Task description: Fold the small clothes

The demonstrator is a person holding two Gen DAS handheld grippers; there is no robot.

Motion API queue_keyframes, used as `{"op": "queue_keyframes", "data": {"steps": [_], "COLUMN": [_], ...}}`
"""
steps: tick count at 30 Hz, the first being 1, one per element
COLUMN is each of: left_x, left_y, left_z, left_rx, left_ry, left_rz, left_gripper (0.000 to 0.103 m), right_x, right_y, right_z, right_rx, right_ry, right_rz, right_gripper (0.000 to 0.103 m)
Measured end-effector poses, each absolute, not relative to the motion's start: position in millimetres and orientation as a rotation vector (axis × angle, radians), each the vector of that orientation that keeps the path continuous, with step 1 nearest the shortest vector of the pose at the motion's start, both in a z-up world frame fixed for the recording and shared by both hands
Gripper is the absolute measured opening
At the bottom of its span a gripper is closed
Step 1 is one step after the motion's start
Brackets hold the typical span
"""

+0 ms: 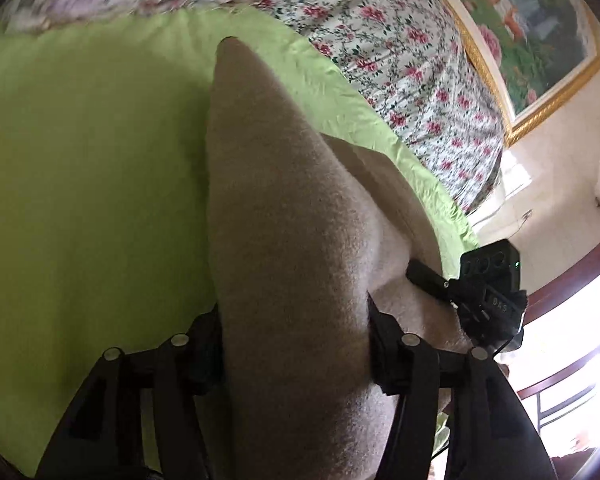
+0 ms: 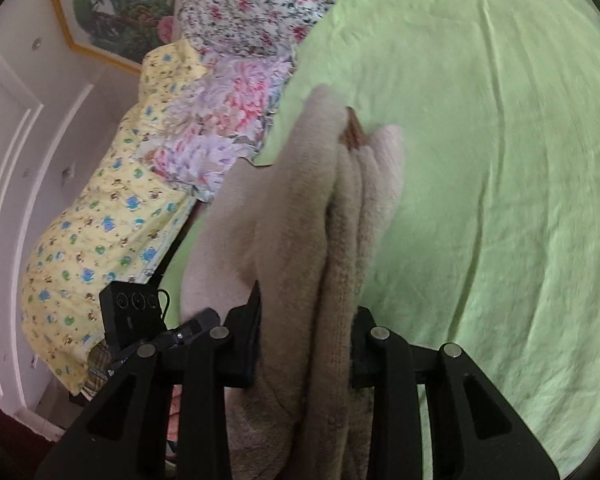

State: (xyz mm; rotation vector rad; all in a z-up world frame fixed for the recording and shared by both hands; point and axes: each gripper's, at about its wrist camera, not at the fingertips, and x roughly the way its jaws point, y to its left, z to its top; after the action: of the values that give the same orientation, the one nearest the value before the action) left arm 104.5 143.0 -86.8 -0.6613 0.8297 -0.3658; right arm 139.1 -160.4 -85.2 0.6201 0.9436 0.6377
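A beige fleece garment [image 1: 284,216] hangs bunched above a lime-green sheet [image 1: 80,168]. My left gripper [image 1: 294,336] is shut on a thick fold of it, black fingers pressed on both sides. In the right wrist view the same beige garment [image 2: 300,216] shows several stacked folds and a small brown patch [image 2: 354,132] near its far tip. My right gripper [image 2: 306,340] is shut on those folds. Each gripper shows in the other's view, the right gripper [image 1: 488,292] at the left one's right and the left gripper [image 2: 140,316] at the right one's left, both holding the cloth.
The green sheet [image 2: 500,200] covers the bed. Floral bedding [image 1: 400,60] lies beyond it, with a yellow printed quilt [image 2: 108,240] and a pink-flowered pillow [image 2: 220,132] stacked at one side. A gold-framed painting [image 1: 540,32] hangs on the wall, and a bright window [image 1: 572,340] is nearby.
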Motion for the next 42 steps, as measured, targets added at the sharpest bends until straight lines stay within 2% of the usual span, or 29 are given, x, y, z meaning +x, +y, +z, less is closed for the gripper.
{"op": "queue_keyframes", "data": {"steps": [6, 12, 17, 20, 24, 25, 26, 27, 30, 32, 35, 38, 40, 41, 42], "left_x": [100, 68, 84, 110, 153, 164, 174, 185, 214, 227, 231, 228, 219, 210, 203], "left_y": [147, 175, 164, 145, 137, 136, 136, 138, 145, 153, 167, 171, 170, 169, 168], "left_z": [-82, -44, -5, 8, 0, -6, -13, -22, -49, -69, -83, -85, -76, -68, -60], "left_rx": [-0.68, -0.647, -0.615, -0.539, -0.529, -0.52, -0.509, -0.503, -0.482, -0.509, -0.574, -0.598, -0.591, -0.578, -0.566], "left_ry": [0.845, 0.78, 0.714, 0.708, 0.765, 0.797, 0.832, 0.867, 0.969, 1.023, 1.012, 0.993, 0.976, 0.961, 0.947], "left_rz": [-0.345, -0.305, -0.385, -0.383, -0.405, -0.382, -0.362, -0.337, -0.253, -0.215, -0.244, -0.258, -0.245, -0.234, -0.231], "left_gripper": [0.069, 0.069, 0.069, 0.069, 0.067, 0.063, 0.054, 0.05, 0.027, 0.007, 0.002, 0.002, 0.002, 0.007, 0.011], "right_x": [134, 116, 128, 153, 187, 194, 201, 206, 218, 225, 227, 227, 221, 218, 214], "right_y": [-156, -173, -149, -135, -132, -129, -124, -121, -119, -122, -131, -133, -135, -136, -139], "right_z": [-74, -30, 5, 0, -18, -23, -28, -33, -42, -52, -67, -65, -59, -57, -53], "right_rx": [0.573, 0.459, 0.33, 0.249, 0.29, 0.282, 0.256, 0.231, 0.187, 0.166, 0.197, 0.222, 0.241, 0.265, 0.289], "right_ry": [0.964, 0.875, 0.823, 0.86, 0.912, 0.93, 0.957, 0.972, 0.982, 0.996, 1.006, 1.007, 0.997, 0.996, 0.996], "right_rz": [0.558, 0.439, 0.45, 0.368, 0.356, 0.365, 0.368, 0.364, 0.329, 0.29, 0.284, 0.276, 0.271, 0.276, 0.281], "right_gripper": [0.047, 0.048, 0.048, 0.048, 0.048, 0.048, 0.04, 0.02, 0.014, 0.013, 0.013, 0.014, 0.021, 0.027, 0.028]}}
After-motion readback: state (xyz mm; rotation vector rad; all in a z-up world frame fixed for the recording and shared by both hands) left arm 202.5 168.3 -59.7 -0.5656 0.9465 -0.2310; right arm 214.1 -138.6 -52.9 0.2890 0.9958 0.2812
